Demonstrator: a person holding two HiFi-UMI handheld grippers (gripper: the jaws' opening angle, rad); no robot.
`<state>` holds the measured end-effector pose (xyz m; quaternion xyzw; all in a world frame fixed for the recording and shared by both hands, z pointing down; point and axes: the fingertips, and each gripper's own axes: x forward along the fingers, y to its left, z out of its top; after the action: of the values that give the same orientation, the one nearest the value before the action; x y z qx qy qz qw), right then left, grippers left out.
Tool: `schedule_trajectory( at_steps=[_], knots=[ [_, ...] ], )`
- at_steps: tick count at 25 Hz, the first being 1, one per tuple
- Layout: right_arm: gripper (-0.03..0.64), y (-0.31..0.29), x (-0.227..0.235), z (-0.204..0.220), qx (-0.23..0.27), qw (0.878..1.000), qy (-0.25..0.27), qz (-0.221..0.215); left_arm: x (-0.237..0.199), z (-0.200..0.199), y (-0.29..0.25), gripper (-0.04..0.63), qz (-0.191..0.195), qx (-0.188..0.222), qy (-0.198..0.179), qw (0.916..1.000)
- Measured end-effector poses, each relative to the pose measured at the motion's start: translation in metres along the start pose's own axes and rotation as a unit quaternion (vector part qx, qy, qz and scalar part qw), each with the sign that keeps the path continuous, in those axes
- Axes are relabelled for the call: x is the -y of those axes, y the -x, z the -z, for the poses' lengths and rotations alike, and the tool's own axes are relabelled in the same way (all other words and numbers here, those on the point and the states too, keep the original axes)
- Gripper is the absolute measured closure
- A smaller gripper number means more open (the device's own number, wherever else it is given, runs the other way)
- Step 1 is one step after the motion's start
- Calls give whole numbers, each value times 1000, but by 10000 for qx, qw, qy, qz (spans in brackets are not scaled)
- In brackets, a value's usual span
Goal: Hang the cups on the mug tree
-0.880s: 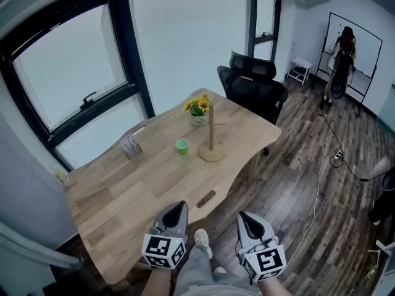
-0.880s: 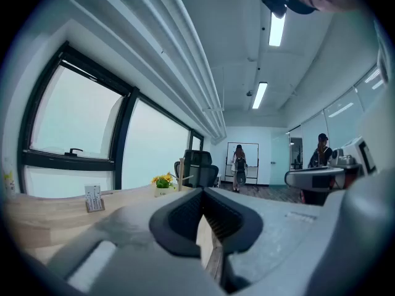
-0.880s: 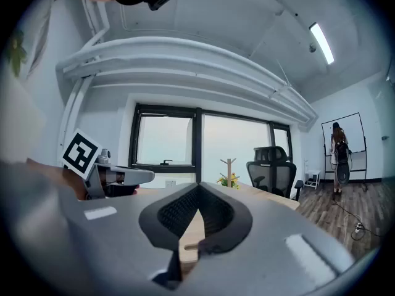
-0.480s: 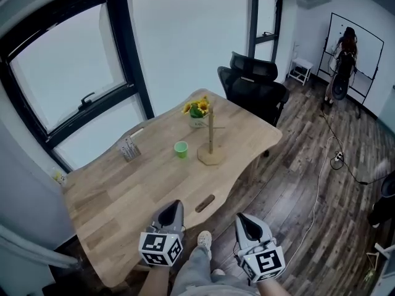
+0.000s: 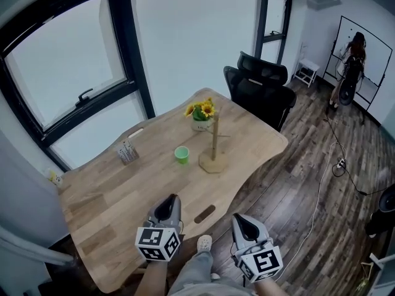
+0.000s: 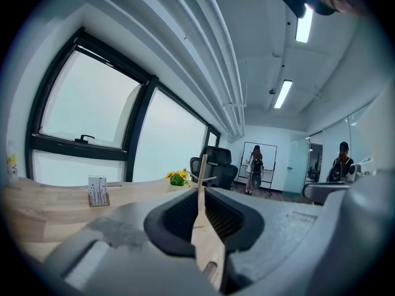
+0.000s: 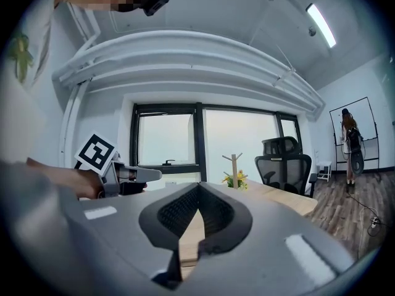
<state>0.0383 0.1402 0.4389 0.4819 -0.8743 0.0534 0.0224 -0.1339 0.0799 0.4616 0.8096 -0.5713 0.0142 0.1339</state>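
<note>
A small green cup (image 5: 181,155) stands upright on the wooden table (image 5: 123,196), just left of the wooden mug tree (image 5: 214,142), whose pegs are bare. Both grippers hover at the table's near edge, well short of the cup. My left gripper (image 5: 168,205) is over the table edge with its jaws shut and nothing between them; in its own view the mug tree (image 6: 202,170) rises straight ahead of the tips (image 6: 202,193). My right gripper (image 5: 242,223) hangs just off the table, jaws shut and empty (image 7: 199,191). The cup is hidden in both gripper views.
A pot of yellow flowers (image 5: 200,113) sits behind the mug tree, a small card holder (image 5: 126,151) to the left. A slot (image 5: 204,214) is cut in the table near the grippers. A black office chair (image 5: 259,91) stands beyond the table. A person (image 5: 353,60) stands at a far whiteboard.
Both grippers have slid slightly lower and left in the head view, and the head view has shifted a little. Cup and mug tree stay put.
</note>
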Motion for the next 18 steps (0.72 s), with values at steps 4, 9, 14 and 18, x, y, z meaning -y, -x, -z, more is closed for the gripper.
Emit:
schedule_trajectory(
  at_steps=[4,9,14,18],
  knots=[
    [617,-30,15,-3,-57,10000,45,-48,-14,-8,-32,518,19,20,82,10000],
    [617,-59,32,-11,-80,9999,100,-84,-33,-23,-65,430,-74,129,196,9997],
    [617,-77,51,-16,-96,9999,89,4,-48,-29,-94,419,-112,42,261,9996],
    [617,-88,61,-15,-144,9999,57,63,-57,-33,-111,418,-136,-41,303,9994]
  ],
)
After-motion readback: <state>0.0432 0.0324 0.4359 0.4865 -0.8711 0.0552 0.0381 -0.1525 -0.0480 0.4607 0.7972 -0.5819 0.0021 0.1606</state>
